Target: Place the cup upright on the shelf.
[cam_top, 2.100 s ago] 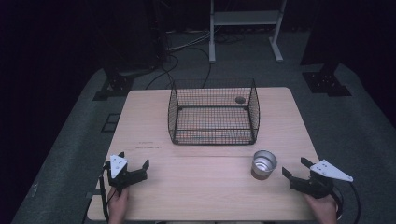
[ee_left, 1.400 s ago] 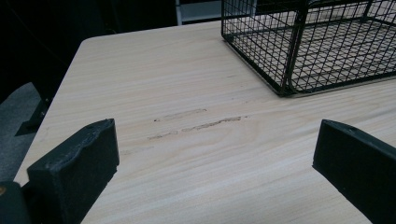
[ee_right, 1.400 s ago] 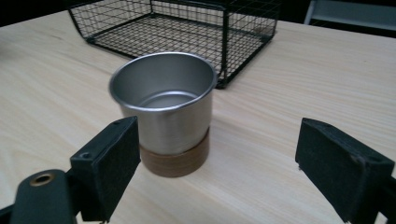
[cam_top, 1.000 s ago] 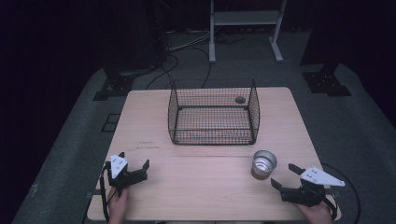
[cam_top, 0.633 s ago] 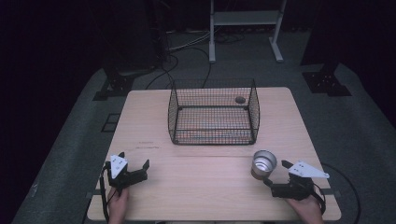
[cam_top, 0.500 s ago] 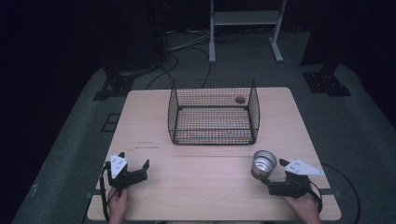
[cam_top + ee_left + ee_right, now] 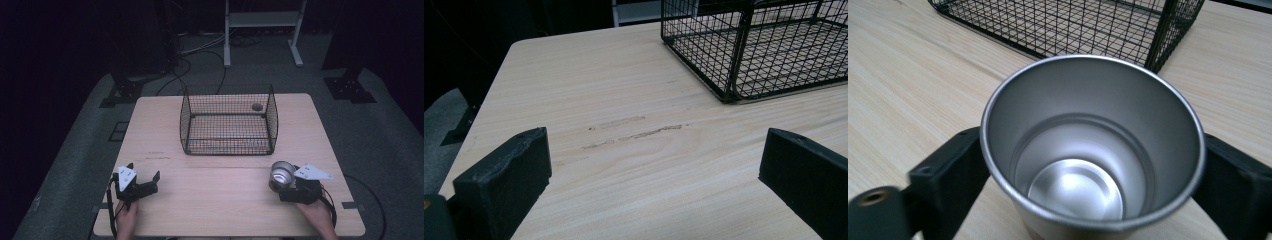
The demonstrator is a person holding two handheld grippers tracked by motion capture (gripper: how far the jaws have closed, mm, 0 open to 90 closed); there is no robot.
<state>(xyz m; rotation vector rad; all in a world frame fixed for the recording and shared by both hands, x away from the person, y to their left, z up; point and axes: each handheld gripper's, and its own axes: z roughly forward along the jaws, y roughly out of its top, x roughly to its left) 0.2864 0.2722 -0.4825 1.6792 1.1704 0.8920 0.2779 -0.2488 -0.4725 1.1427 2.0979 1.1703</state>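
Note:
A shiny metal cup (image 7: 281,173) stands upright and empty on the wooden table (image 7: 215,200), right of centre near the front. My right gripper (image 7: 278,183) reaches it from the right; its jaws have just been closing, and they now sit against both sides of the cup (image 7: 1093,165). In the right gripper view the black pads (image 7: 948,175) hug the cup wall. At the front left, my left gripper (image 7: 144,172) rests low over the table, open, with bare wood between its jaws (image 7: 654,180).
A black wire basket (image 7: 227,149) stands at the table's middle rear, with a small dark round object (image 7: 257,106) in its far right corner. Its mesh wall (image 7: 1073,25) rises just beyond the cup. Cables and stand legs lie on the dark floor behind.
My right gripper has slid left across the table to the cup, and its jaws now close on the cup's sides. The left gripper has stayed where it was.

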